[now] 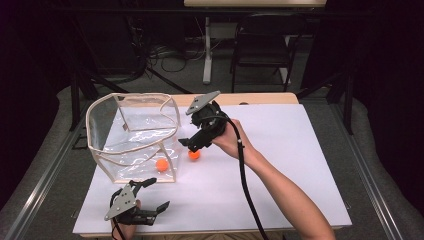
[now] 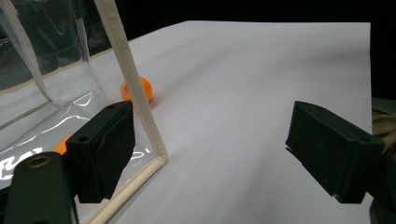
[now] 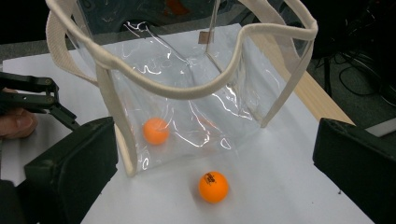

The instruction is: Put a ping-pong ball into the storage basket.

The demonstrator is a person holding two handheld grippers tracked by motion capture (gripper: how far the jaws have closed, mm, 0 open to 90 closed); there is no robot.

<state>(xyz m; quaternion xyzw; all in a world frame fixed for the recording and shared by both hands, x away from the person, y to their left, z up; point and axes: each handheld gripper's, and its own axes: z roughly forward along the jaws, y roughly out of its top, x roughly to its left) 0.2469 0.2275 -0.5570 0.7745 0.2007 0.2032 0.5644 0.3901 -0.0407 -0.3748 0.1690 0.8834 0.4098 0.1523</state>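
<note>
Clear bag, two orange balls, both grippers spread wide

A white sheet (image 1: 280,150) covers the table; on it a clear bag (image 1: 135,135) with cream trim stands upright. The right gripper (image 3: 212,163), jaws apart and empty, hovers over the loose ball (image 3: 213,186), which bears small dark print too tiny to read, at the bag's 4 o'clock. Another ball (image 3: 155,130) lies inside. The left gripper (image 2: 210,154), jaws apart and empty, sits at the bag's 6 o'clock.

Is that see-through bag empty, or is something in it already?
Not empty. The clear bag stands upright with its top open, and one orange ball lies inside on its floor. A second ball sits outside on the table.
</note>
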